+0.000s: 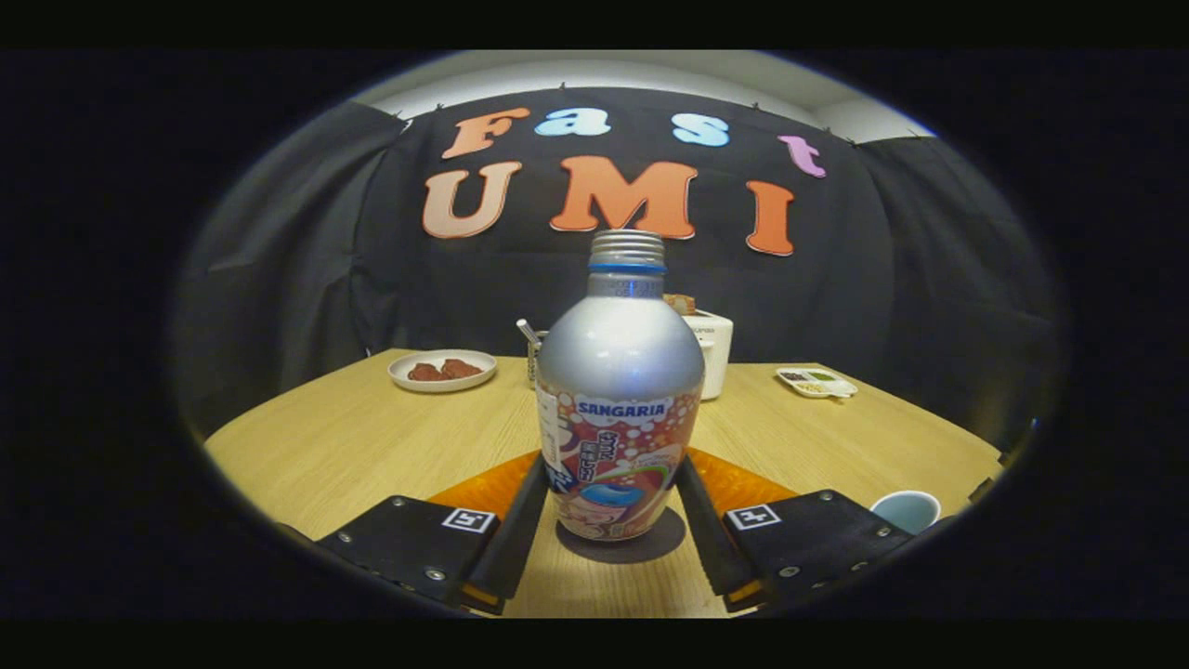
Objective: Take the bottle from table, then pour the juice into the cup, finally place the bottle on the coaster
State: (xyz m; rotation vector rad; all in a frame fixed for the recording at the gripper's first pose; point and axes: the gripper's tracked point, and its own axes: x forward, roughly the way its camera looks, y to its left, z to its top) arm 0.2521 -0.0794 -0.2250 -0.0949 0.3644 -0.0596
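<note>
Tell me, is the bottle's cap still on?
No, the bottle, standing between the fingers, shows bare screw threads at its neck with no cap over them.

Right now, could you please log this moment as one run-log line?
phase: grasp at table | gripper: fingers flank bottle, contact unclear | bottle: upright, uncapped | cup: right of fingers | coaster: beneath bottle

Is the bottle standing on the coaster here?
Touching. The gripper view shows the bottle upright on the dark round coaster, between the gripper fingers.
</note>
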